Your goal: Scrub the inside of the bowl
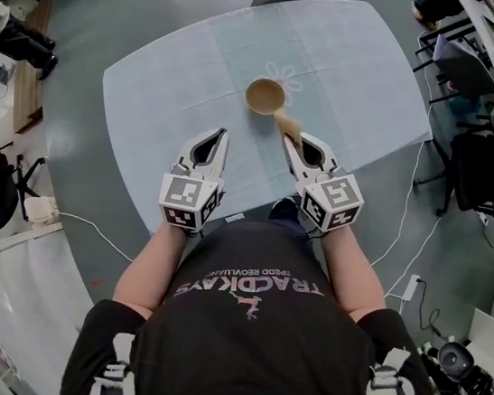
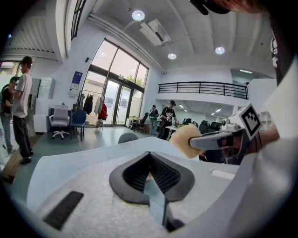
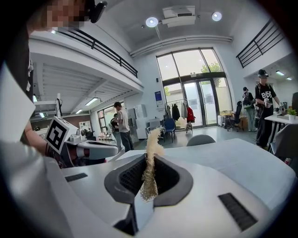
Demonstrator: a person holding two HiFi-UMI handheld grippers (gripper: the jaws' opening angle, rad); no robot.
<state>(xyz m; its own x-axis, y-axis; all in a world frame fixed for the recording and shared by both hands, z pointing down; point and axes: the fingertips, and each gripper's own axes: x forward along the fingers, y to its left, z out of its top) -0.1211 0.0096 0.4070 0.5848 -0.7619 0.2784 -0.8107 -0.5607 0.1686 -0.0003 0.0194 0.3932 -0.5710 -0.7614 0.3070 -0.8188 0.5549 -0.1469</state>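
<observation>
Wooden bowl (image 1: 264, 96) upright on table (image 1: 373, 82). Right gripper (image 1: 293, 142) just beside bowl, jaws clamped on loofah scrubber (image 1: 288, 123), whose tip is at bowl rim. Left gripper (image 1: 220, 138) near bowl, jaws together, empty.

Tall windows (image 3: 191, 88) light a grey floor (image 1: 164, 7), office chairs (image 2: 59, 122) and seemingly hung coats (image 2: 95, 104).

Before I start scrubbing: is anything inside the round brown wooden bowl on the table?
The round brown bowl looks bare inside in the head view. The tan fibrous scrub pad in the right gripper overlaps its near rim, hiding that edge.
</observation>
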